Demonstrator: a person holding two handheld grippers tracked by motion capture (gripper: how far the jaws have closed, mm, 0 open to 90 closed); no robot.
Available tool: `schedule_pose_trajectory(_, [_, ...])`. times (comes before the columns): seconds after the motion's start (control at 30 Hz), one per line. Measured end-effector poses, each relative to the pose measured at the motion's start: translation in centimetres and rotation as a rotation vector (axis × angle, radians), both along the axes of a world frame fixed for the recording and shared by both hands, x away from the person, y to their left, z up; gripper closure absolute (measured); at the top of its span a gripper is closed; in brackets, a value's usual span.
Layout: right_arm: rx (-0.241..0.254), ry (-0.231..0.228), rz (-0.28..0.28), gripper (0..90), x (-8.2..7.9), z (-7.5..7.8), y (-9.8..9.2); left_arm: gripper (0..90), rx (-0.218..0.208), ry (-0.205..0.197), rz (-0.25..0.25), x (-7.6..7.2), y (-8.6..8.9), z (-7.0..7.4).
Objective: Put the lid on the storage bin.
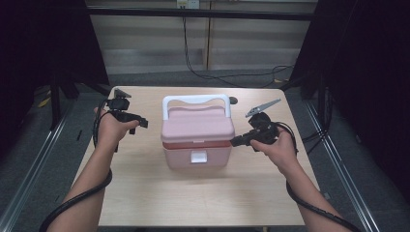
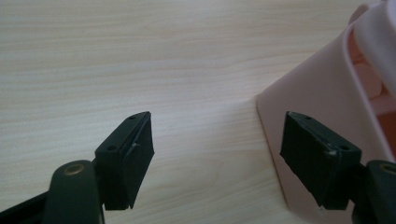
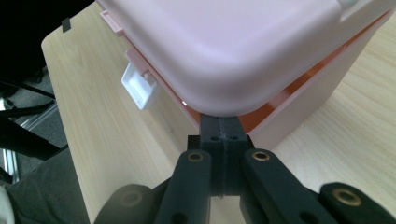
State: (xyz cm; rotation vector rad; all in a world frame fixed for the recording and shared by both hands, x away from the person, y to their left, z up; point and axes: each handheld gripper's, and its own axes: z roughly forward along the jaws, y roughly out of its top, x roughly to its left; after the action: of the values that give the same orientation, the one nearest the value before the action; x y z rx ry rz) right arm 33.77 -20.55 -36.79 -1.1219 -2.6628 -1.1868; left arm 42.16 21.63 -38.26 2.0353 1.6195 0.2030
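Observation:
A pink lidded box point(image 1: 197, 137) with a white handle point(image 1: 196, 100) and a white front latch point(image 1: 198, 157) stands at the table's middle. My right gripper point(image 1: 235, 141) is at its right side. In the right gripper view its jaws point(image 3: 223, 122) are pressed together with nothing between them. Their tips are tucked under the corner of the lid point(image 3: 243, 46), which stands slightly raised, showing an orange gap above the base point(image 3: 317, 93). The latch point(image 3: 139, 87) hangs loose. My left gripper point(image 1: 140, 124) hovers left of the box, open point(image 2: 218, 119), with the box wall point(image 2: 317, 88) beside its right jaw.
The light wooden table point(image 1: 193, 198) has bare surface in front of and beside the box. Dark curtains flank it, and cables run across the floor behind. Metal rails lie along both sides of the table.

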Motion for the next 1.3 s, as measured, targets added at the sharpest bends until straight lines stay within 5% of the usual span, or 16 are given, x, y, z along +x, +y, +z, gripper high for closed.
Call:
schedule_pose_trajectory(0.7, [0.013,0.003,0.027,86.2,-1.3,-0.3,-0.2,20.8,0.014,-0.004,-0.023,-2.4,1.0,-4.5])
schedule_pose_trajectory(0.9, [0.007,-0.008,0.012,77.3,-1.7,-0.7,-0.7,19.3,0.015,-0.014,-0.046,-3.1,1.4,-5.2])
schedule_pose_trajectory(1.3, [-0.048,-0.006,-0.035,43.8,-3.3,-3.2,-2.4,18.7,0.022,-0.012,-0.068,-4.5,2.2,-7.5])
